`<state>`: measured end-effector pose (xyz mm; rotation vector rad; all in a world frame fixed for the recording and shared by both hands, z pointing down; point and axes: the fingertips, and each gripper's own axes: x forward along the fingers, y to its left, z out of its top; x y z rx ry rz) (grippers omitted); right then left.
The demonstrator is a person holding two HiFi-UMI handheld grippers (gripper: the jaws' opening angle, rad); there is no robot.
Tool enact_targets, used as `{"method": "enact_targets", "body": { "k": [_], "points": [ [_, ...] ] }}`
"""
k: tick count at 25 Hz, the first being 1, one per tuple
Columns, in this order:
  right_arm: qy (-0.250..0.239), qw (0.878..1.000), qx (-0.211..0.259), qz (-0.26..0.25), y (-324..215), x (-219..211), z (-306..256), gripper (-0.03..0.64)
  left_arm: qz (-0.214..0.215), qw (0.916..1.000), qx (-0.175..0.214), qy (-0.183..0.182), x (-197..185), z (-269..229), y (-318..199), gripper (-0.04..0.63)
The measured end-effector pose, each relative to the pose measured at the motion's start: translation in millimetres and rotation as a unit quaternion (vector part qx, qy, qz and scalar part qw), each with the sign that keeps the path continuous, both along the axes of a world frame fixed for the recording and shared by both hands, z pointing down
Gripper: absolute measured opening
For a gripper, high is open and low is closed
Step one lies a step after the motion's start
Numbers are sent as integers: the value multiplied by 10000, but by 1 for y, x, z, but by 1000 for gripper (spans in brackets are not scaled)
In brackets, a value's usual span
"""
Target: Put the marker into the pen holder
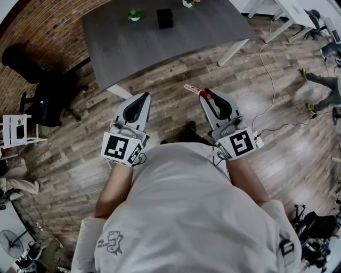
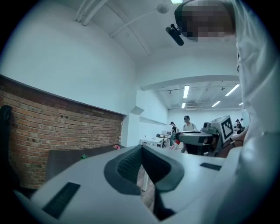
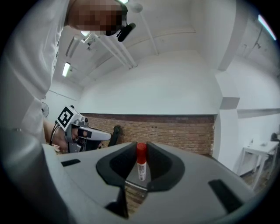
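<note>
In the head view my right gripper is shut on a marker with a white barrel and a red cap; the barrel sticks out to the left past the tips. The right gripper view shows the marker upright between the pads. The left gripper is held level beside it, jaws together with nothing in them, as the left gripper view also shows. A black pen holder stands far ahead on the dark grey table, well beyond both grippers.
A small green plant sits left of the pen holder, another pot at the table's far edge. A black office chair and a white rack stand at the left. Cables run over the wood floor at the right.
</note>
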<state>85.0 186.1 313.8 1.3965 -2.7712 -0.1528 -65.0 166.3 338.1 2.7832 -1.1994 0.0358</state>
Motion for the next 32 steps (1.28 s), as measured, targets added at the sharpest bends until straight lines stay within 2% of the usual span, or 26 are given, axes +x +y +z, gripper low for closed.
{"method": "enact_targets", "body": {
  "k": [10, 18, 26, 32],
  "points": [
    [-60, 9998, 65, -170, -58, 76, -9, 72, -145, 9999, 19, -39, 76, -7, -53, 11],
    [-159, 9992, 1, -373, -87, 127, -1, 72, -296, 9993, -98, -183, 126, -1, -76, 11],
    [-303, 9987, -115, -387, -106, 150, 9, 72, -327, 9988, -178, -302, 146, 4, -91, 11],
    [-304, 9991, -169, -252, -114, 155, 15, 72, -151, 9993, -189, -297, 154, 9, -104, 11]
  ]
}}
